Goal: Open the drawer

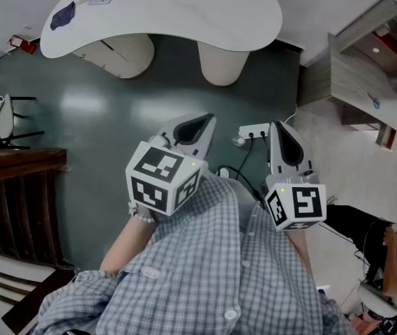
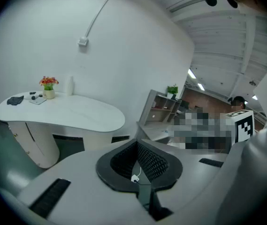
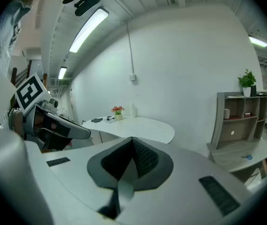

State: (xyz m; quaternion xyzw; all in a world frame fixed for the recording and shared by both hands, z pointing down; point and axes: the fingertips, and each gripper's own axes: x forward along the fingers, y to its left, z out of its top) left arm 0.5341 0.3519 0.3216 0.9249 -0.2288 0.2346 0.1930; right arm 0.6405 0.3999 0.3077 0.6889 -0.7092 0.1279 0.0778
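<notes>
My left gripper (image 1: pixel 197 127) and my right gripper (image 1: pixel 282 137) are held side by side in front of a checked shirt, above a dark green floor. In the left gripper view the left gripper (image 2: pixel 137 146) has its black pads closed against each other with nothing between them. In the right gripper view the right gripper (image 3: pixel 132 142) is shut the same way and is empty. A grey shelf unit (image 1: pixel 365 68) stands at the right, well beyond both grippers. It also shows as the shelf unit (image 3: pixel 239 125) in the right gripper view. I cannot pick out a drawer front for certain.
A white curved table (image 1: pixel 184 12) on two round pedestals stands ahead, with a small flower pot (image 2: pixel 49 86) and small items on it. A power strip (image 1: pixel 254 131) with cables lies on the floor between the grippers. Dark wooden furniture (image 1: pixel 17 208) is at the left.
</notes>
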